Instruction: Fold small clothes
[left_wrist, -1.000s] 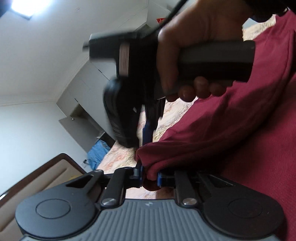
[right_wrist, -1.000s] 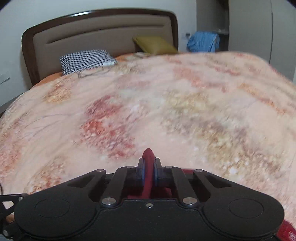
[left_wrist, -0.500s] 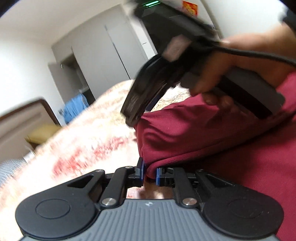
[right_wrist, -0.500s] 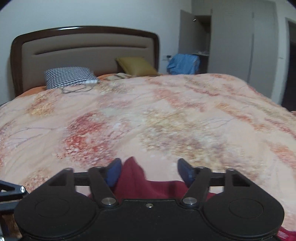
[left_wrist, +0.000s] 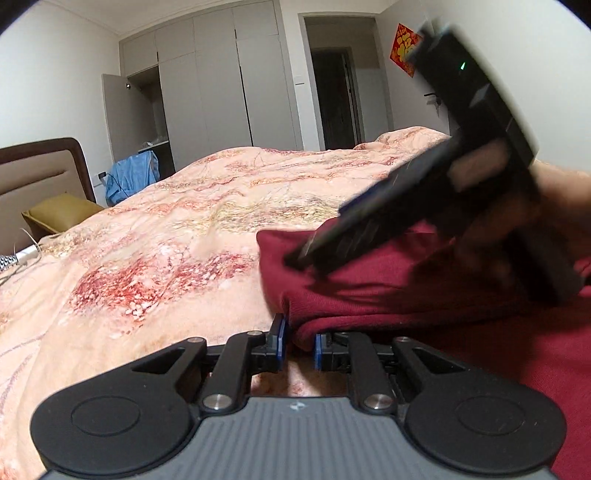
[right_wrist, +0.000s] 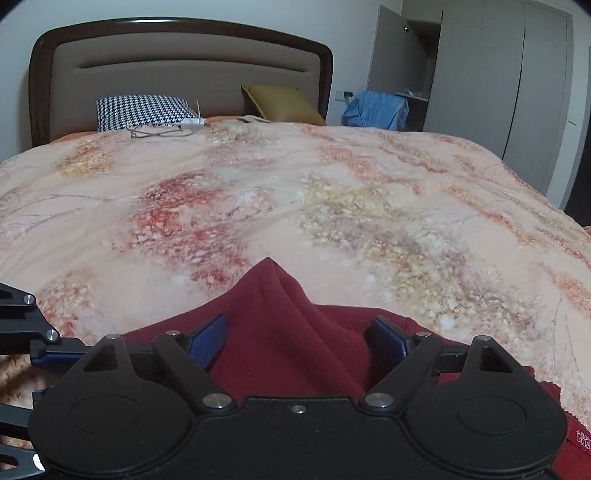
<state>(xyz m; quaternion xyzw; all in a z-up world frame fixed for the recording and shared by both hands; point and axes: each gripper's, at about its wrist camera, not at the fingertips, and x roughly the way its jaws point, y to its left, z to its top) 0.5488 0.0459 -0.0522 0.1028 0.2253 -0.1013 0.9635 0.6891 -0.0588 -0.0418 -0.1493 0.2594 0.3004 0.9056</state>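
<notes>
Our left claw (left_wrist: 298, 345) is easing apart, a fold of the maroon garment (left_wrist: 388, 291) between its pads. Our right claw (right_wrist: 297, 341) is spreading wide around a loose ridge. Beyond stretches the floral bed (right_wrist: 332, 192).

A dark red garment (right_wrist: 284, 332) lies on a peach bedspread (right_wrist: 332, 206) with red and yellow floral blotches. Behind sit a black-and-white houndstooth pillow (right_wrist: 142, 110) and an olive cushion (right_wrist: 282, 101).

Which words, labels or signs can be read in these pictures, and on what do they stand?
Red wall decoration with gold characters: too blurred to read.
Small white print on the red cloth's edge: cut off and too small to read.
No other text shows.
</notes>
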